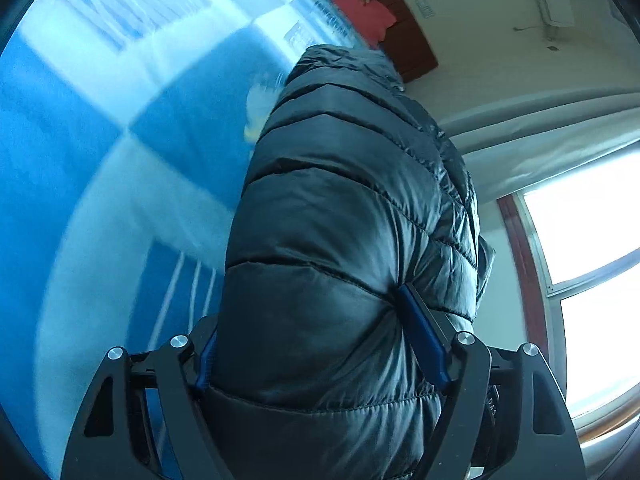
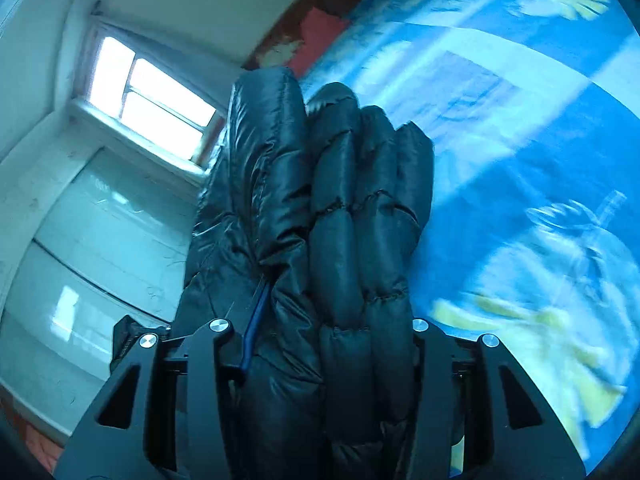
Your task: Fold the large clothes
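Both grippers, left gripper [image 1: 320,344] and right gripper [image 2: 332,344], clamp the black puffer jacket [image 1: 344,208]; keep edges level above the blue bedsheet [image 1: 80,160].

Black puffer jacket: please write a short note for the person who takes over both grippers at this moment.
Left gripper: jaws clamped on a thick bunch of the black puffer jacket.
Right gripper: jaws also clamped on a bunched part of the jacket.
Place: jacket is held above the blue patterned bedspread.
Done: both grips taken.
Left: lay it flat, fold it; no finished fold is visible.
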`<state>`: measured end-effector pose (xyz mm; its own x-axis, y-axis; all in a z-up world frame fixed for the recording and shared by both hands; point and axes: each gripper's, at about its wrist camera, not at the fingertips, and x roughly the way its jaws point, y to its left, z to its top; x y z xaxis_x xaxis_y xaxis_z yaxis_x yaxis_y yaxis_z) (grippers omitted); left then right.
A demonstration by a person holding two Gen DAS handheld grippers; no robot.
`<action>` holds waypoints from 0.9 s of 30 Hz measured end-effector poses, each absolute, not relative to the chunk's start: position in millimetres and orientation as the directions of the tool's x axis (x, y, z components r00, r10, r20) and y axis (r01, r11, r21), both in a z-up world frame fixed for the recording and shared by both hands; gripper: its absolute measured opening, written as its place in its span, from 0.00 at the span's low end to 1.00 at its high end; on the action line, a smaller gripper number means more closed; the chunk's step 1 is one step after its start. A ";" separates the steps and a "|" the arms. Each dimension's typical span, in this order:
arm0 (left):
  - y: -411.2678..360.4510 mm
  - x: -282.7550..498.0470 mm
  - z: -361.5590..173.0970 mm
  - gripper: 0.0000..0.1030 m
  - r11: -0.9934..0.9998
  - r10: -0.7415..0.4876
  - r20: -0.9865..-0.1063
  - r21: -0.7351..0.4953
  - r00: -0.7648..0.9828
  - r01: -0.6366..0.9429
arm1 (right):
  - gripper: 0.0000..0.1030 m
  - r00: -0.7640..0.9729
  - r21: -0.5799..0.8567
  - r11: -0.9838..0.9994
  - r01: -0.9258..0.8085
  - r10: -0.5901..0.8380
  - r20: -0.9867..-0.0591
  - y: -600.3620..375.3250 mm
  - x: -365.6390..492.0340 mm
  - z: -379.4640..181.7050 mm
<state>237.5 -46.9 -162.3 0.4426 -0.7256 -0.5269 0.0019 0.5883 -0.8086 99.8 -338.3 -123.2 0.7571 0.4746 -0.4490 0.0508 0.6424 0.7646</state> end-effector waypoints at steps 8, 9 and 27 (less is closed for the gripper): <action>3.8 276.6 -137.7 0.73 0.625 -0.662 -0.530 -0.781 0.530 0.000 | 0.41 0.722 0.802 0.597 -0.032 0.568 -0.395 -287.9 178.5 -123.1; 12.1 283.7 -136.6 0.73 0.633 -0.648 -0.535 -0.774 0.542 -0.007 | 0.41 0.714 0.808 0.589 -0.037 0.581 -0.390 -279.3 189.9 -125.7; 34.4 315.6 -163.8 0.77 0.694 -0.570 -0.599 -0.718 0.563 -0.062 | 0.44 0.684 0.823 0.568 0.024 0.591 -0.428 -252.6 233.6 -165.1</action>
<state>315.6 34.4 -163.8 0.5626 -0.5698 -0.5990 -0.0618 0.6935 -0.7178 233.6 -252.6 -165.1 0.6841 0.5909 -0.4275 0.0237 0.5678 0.8228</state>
